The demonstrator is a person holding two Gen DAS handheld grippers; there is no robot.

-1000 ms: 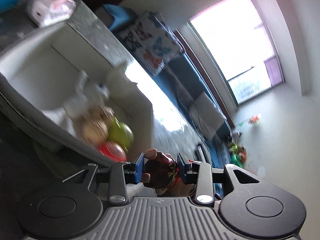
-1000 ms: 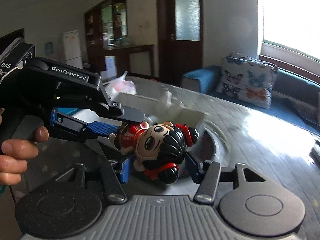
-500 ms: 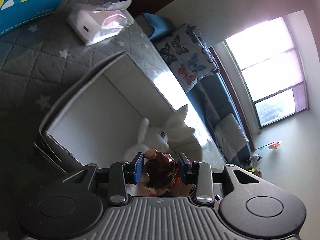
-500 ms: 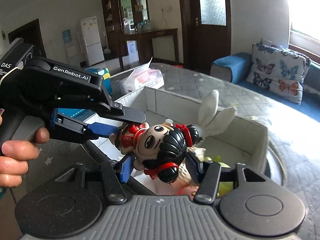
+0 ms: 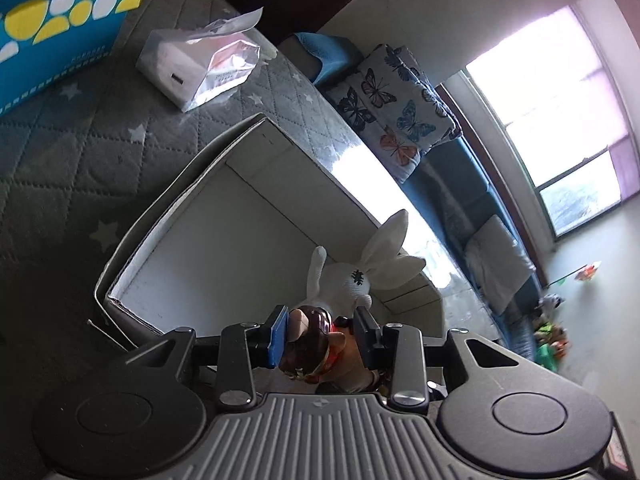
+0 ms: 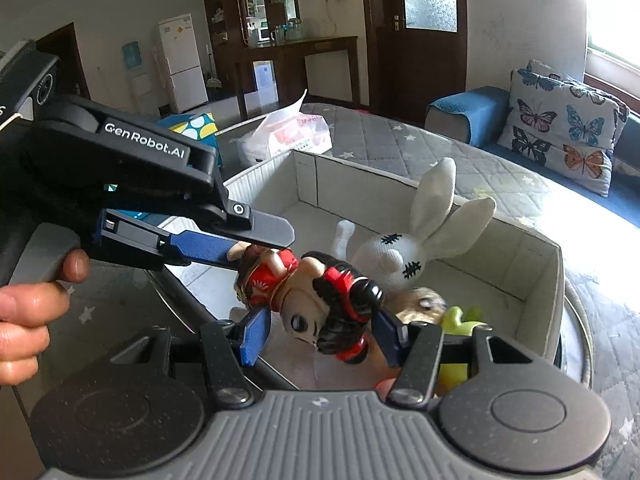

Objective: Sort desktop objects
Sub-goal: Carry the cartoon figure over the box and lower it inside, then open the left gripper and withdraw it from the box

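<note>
A doll (image 6: 320, 308) with black hair buns and a red dress hangs over the open white storage box (image 6: 532, 280). My left gripper (image 5: 320, 334) grips the doll's body (image 5: 308, 344) from the left; its fingers (image 6: 208, 246) show in the right wrist view. My right gripper (image 6: 320, 334) has its jaws on either side of the doll's head. The doll has tipped face down between them. A white plush rabbit (image 6: 412, 248) stands in the box; it also shows in the left wrist view (image 5: 352, 276).
More toys, a brown one (image 6: 424, 300) and a green one (image 6: 460, 320), lie in the box. A plastic-wrapped tissue pack (image 5: 200, 64) and a blue-yellow tissue box (image 5: 52, 20) sit on the grey quilted tabletop (image 5: 60, 152). A butterfly cushion (image 6: 568, 124) rests on the sofa beyond.
Both grippers carried the doll over the box and lowered it. The doll's head has rotated downward between my right jaws. The left view swung so the box interior shows.
</note>
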